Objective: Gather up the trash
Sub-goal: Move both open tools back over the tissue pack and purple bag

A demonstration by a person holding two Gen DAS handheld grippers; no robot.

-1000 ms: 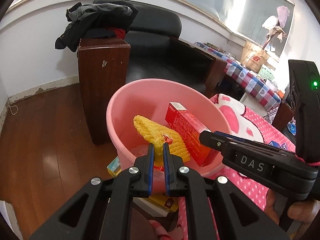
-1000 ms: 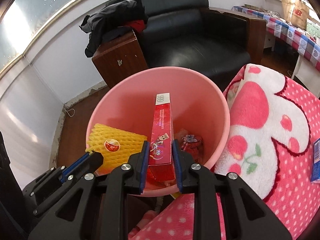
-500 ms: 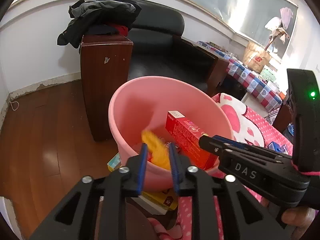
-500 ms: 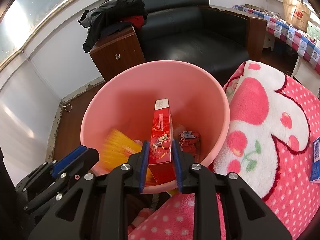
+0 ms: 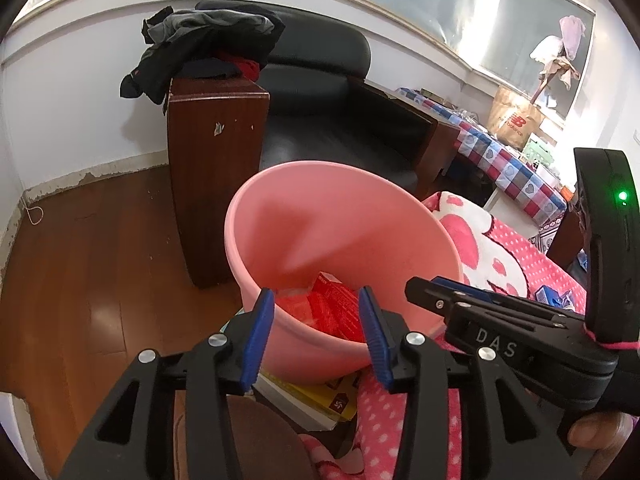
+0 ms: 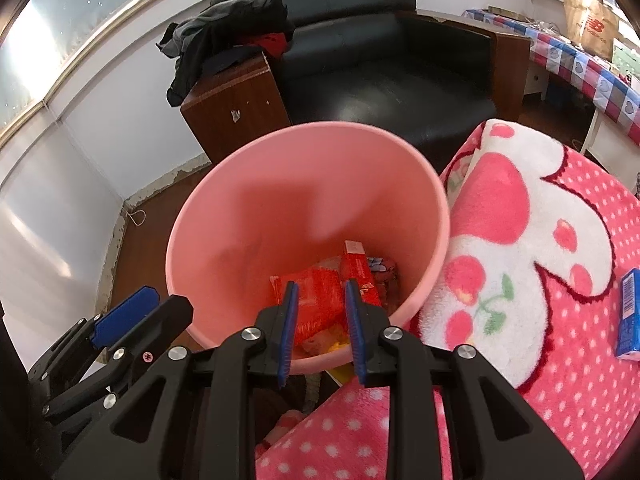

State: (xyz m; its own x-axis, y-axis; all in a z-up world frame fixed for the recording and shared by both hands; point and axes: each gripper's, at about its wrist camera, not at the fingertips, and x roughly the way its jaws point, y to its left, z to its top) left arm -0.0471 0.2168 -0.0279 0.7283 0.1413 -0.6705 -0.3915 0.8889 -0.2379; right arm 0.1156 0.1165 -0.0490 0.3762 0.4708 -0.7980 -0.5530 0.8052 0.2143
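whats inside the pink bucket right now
In the pink bucket lie a red box, an orange-looking foam net and a small printed wrapper. The near wall and the tools hide the rest of the bottom.

A black leather armchair (image 5: 328,120) stands against the far white wall, and just left of it a dark wooden cabinet (image 5: 216,168) carries a heap of dark clothes (image 5: 200,48) with a bit of red cloth showing. A pink blanket (image 6: 540,240) with white polka dots and a cartoon print covers the near right, with a small blue box (image 6: 628,320) lying on it, and farther right a table under a blue-and-red checked cloth (image 5: 508,172) holds a brown paper bag (image 5: 516,120). Wooden floorboards (image 5: 88,248) fill the left, and a yellow booklet (image 5: 320,400) lies near the bottom edge.
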